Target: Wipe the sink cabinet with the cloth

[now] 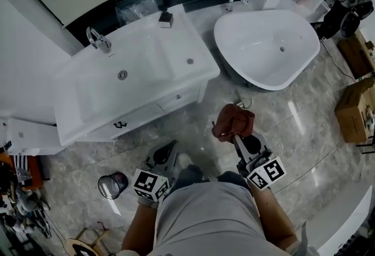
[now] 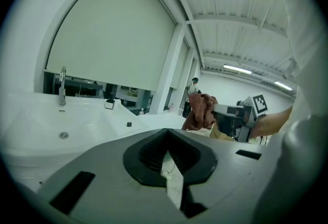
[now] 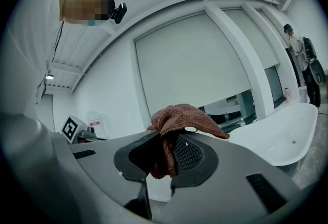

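One cloth (image 1: 233, 121) sits pinched in the right gripper (image 1: 239, 139) (left gripper (image 1: 166, 154) pressed together, empty), wiping not yet begun, so reaching the sink cabinet (image 1: 146, 115) seems next.

Sink cabinet (image 1: 140, 115) left of bathtub (image 1: 234, 20); cloth (image 1: 234, 122) in right tongs (image 1: 237, 139), before both.

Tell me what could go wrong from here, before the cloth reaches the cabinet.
1. The cloth is only pinched in a bunch by the right gripper, with much of it flopping over the jaws. It may pull loose under wiping pressure.
2. A small dark container and the faucet stand on top of the sink cabinet. A wide sweep there could knock the container off.
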A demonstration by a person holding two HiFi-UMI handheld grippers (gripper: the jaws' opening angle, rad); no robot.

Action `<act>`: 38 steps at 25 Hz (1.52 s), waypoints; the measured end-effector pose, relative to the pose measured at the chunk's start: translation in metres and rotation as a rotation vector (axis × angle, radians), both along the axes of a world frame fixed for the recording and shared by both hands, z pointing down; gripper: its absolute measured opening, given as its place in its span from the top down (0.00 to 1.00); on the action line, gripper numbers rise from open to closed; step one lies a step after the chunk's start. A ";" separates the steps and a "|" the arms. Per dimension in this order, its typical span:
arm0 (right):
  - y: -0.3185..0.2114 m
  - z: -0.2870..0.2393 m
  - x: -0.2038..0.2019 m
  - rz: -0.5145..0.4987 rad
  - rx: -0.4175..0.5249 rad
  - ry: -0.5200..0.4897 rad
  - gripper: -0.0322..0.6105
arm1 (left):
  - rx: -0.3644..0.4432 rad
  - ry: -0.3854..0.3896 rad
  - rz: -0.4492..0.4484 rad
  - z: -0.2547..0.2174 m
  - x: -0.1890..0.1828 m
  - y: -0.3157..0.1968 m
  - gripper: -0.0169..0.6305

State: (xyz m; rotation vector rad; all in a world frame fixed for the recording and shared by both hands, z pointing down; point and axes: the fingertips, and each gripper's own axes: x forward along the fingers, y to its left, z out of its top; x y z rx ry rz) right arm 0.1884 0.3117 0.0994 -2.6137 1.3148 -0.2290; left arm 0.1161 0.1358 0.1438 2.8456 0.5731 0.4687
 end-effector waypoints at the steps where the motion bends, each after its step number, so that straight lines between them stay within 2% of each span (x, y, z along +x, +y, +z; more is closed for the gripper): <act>1: -0.006 0.002 0.004 0.005 -0.007 -0.009 0.83 | -0.005 -0.002 0.000 0.001 0.004 -0.007 0.96; 6: -0.035 0.019 0.022 -0.004 -0.063 -0.055 0.83 | -0.028 -0.020 -0.027 0.010 0.021 -0.042 0.96; 12: -0.047 0.047 0.043 -0.074 -0.143 -0.132 0.83 | -0.037 -0.057 -0.114 0.026 0.030 -0.056 0.96; 16: -0.054 0.074 0.064 -0.171 -0.166 -0.222 0.83 | -0.050 -0.075 -0.185 0.037 0.037 -0.049 0.96; 19: -0.061 0.102 0.081 -0.268 -0.230 -0.263 0.83 | -0.071 -0.092 -0.263 0.051 0.042 -0.046 0.96; 25: -0.067 0.186 0.110 -0.365 -0.398 -0.313 0.83 | -0.114 -0.129 -0.451 0.097 0.039 -0.044 0.96; 28: -0.072 0.234 0.116 -0.406 -0.450 -0.364 0.83 | -0.154 -0.136 -0.567 0.128 0.026 -0.047 0.96; 32: -0.086 0.298 0.124 -0.493 -0.536 -0.365 0.83 | -0.197 -0.152 -0.720 0.178 0.006 -0.048 0.96; 38: -0.105 0.394 0.141 -0.467 -0.568 -0.403 0.83 | -0.235 -0.155 -0.818 0.253 -0.022 -0.039 0.96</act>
